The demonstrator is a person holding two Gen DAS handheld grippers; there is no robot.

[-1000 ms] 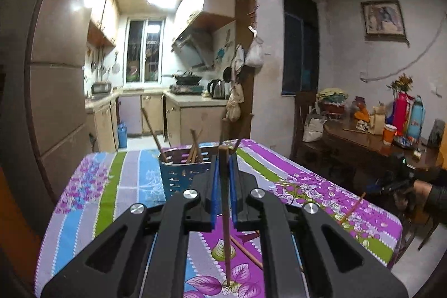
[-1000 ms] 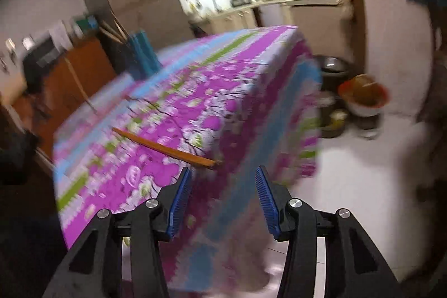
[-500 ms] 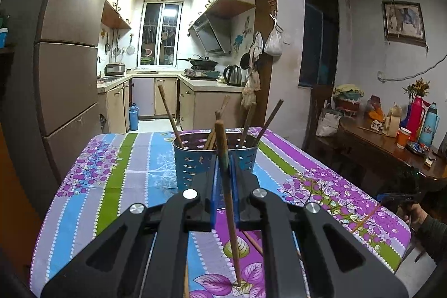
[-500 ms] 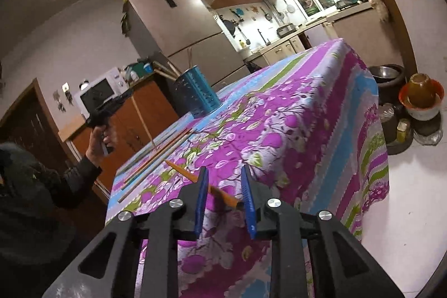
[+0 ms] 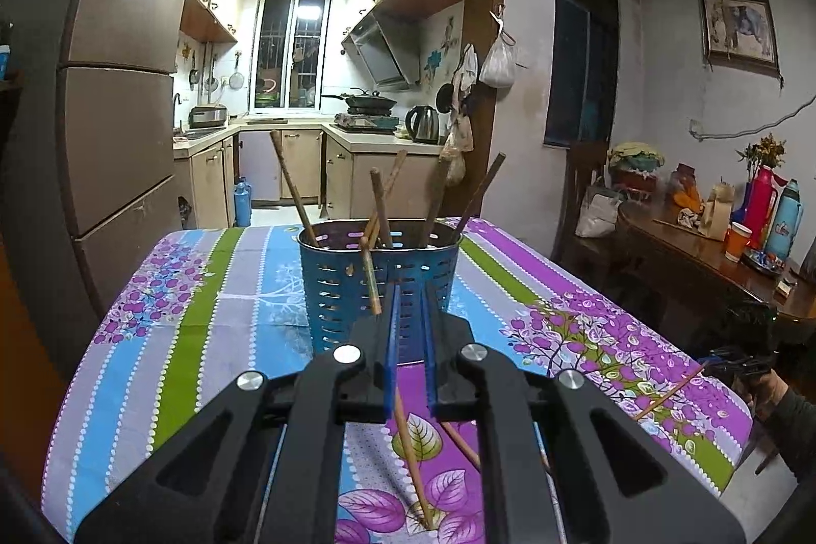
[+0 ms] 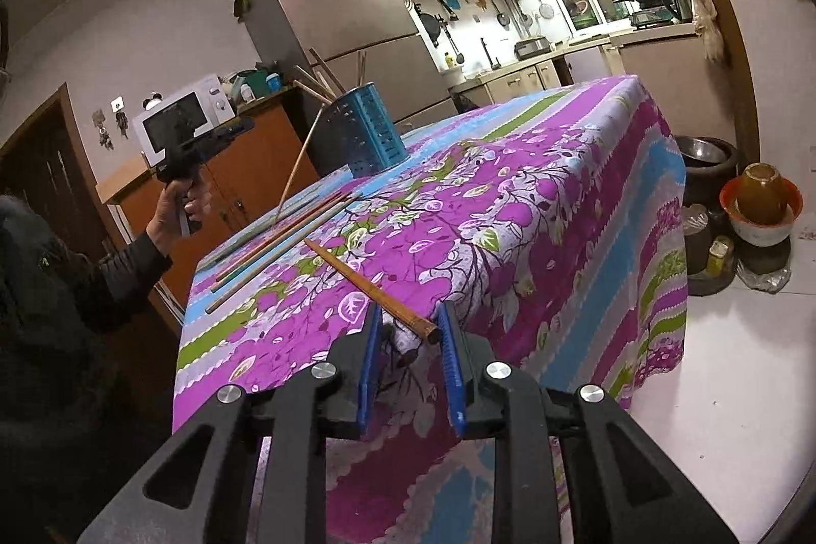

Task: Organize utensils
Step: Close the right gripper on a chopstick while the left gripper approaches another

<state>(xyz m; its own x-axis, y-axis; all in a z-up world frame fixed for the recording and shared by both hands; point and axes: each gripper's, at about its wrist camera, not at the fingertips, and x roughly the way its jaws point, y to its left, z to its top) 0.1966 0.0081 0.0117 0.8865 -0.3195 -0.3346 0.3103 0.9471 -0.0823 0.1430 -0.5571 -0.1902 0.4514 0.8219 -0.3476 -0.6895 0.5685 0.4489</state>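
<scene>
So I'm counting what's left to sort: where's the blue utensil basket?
In the left wrist view, the blue utensil basket stands mid-table, directly ahead of the left gripper and its chopstick.

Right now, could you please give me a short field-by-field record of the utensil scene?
left gripper: shut on a chopstick, held near upright in front of the holder
right gripper: open, jaws either side of the thick end of the brown chopstick at the table edge
utensil holder: blue, perforated, upright on the table, several chopsticks leaning inside
loose chopsticks: a bundle lying flat on the cloth, near the table's corner
tablecloth: floral purple with striped borders
</scene>
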